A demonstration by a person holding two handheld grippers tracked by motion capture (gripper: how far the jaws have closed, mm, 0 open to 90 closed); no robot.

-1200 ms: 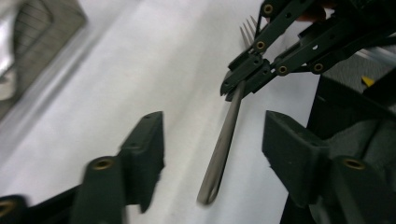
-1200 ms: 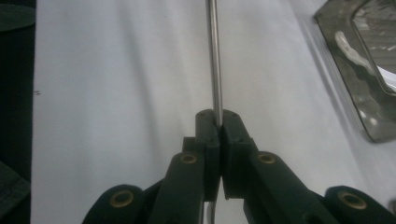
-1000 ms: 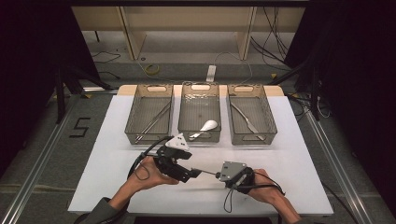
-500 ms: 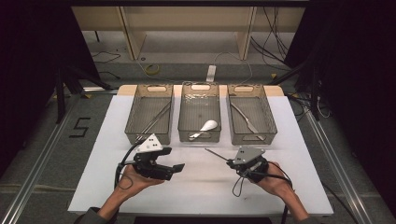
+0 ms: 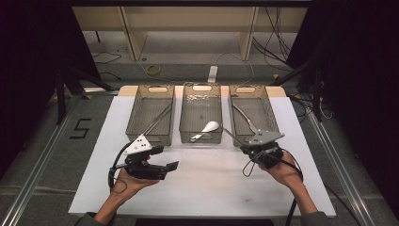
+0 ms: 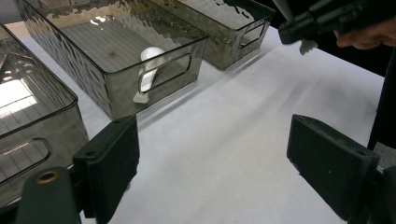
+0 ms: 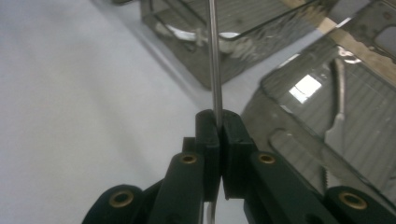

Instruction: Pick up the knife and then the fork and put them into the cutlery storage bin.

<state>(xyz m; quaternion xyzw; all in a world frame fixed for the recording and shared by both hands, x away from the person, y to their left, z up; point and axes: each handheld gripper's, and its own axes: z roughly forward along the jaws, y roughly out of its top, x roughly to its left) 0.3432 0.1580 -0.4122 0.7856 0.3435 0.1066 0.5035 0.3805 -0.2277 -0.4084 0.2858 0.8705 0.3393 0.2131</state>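
Main risk is the thin silver metal utensil [image 7: 213, 56] pivoting or sliding in the right tool [image 7: 218, 121]. The pads pinch it edge-on over a short stretch, with a long free end sticking out ahead, so any knock or quick wrist turn could lever it round. From the high view that free end [image 5: 231, 135] sits just in front of the near walls of the middle smoky clear plastic bin [image 5: 182, 123] and the right smoky clear plastic bin [image 5: 269, 113], roughly at the gap between them. If it goes in low it could clip a rim, shove a bin across the white desk [image 5: 211, 188], or get knocked out of the grip. Second risk is sorting. The middle bin holds a white plastic spoon [image 5: 209, 127] and the right one a serrated metal knife [image 7: 337, 126]. The tip is close enough to both that a sloppy release could land it in the wrong one or half over a wall. I can't tell for sure what the held piece is, probably a table knife seen on edge. Tool state: the right tool [image 5: 243, 147] is clamped hard on the utensil, jaws all but together. The left tool [image 5: 165, 157] has its jaws wide apart; they have just been opening, and there is nothing between them, just bare desk in the left gripper view [image 6: 212, 154]. It sits near the front of the left smoky clear plastic bin [image 5: 133, 117], well apart from the right tool, and I see no collision worry there.
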